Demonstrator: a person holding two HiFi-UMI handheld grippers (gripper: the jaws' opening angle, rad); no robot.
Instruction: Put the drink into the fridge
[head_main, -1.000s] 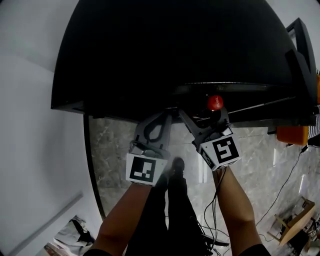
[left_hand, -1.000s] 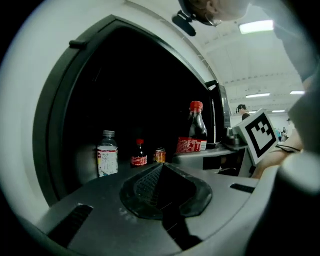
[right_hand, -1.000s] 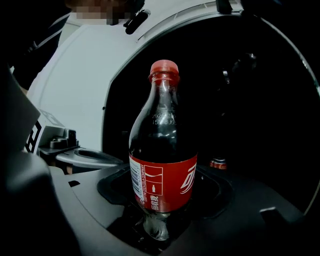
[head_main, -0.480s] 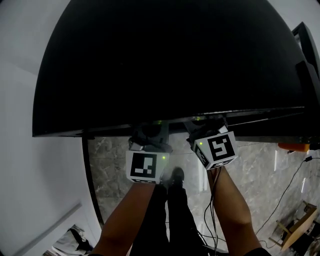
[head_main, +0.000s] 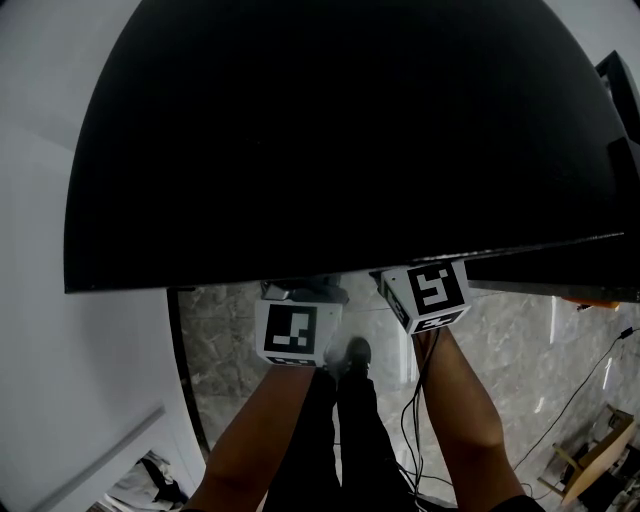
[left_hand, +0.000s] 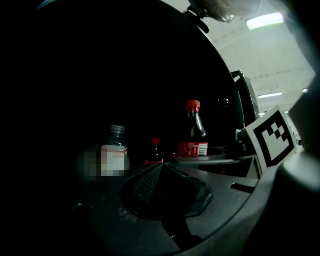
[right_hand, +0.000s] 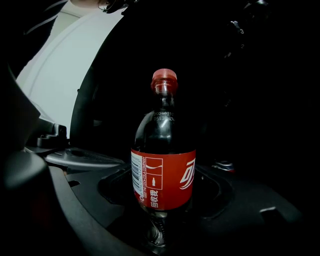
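The cola bottle (right_hand: 162, 165), dark with a red cap and red label, stands upright between the jaws of my right gripper (right_hand: 162, 205), which is shut on its lower body. From the left gripper view the same cola bottle (left_hand: 193, 134) shows to the right, inside the dark fridge. My left gripper (left_hand: 161, 169) is shut with nothing in it, its pads meeting in a point. In the head view the black fridge (head_main: 330, 130) hides both sets of jaws. Only the left marker cube (head_main: 297, 333) and the right marker cube (head_main: 427, 293) show below its edge.
A clear bottle with a white label (left_hand: 114, 154) and a small cola bottle (left_hand: 154, 151) stand deeper in the dark space. Below lie a marble floor (head_main: 520, 350) with cables (head_main: 415, 440), a white wall (head_main: 60, 300) at left and a wooden chair (head_main: 595, 460) at bottom right.
Both grippers have moved forward under the black fridge edge. The jaws and the bottle's red cap, visible a second ago in the head view, are now hidden.
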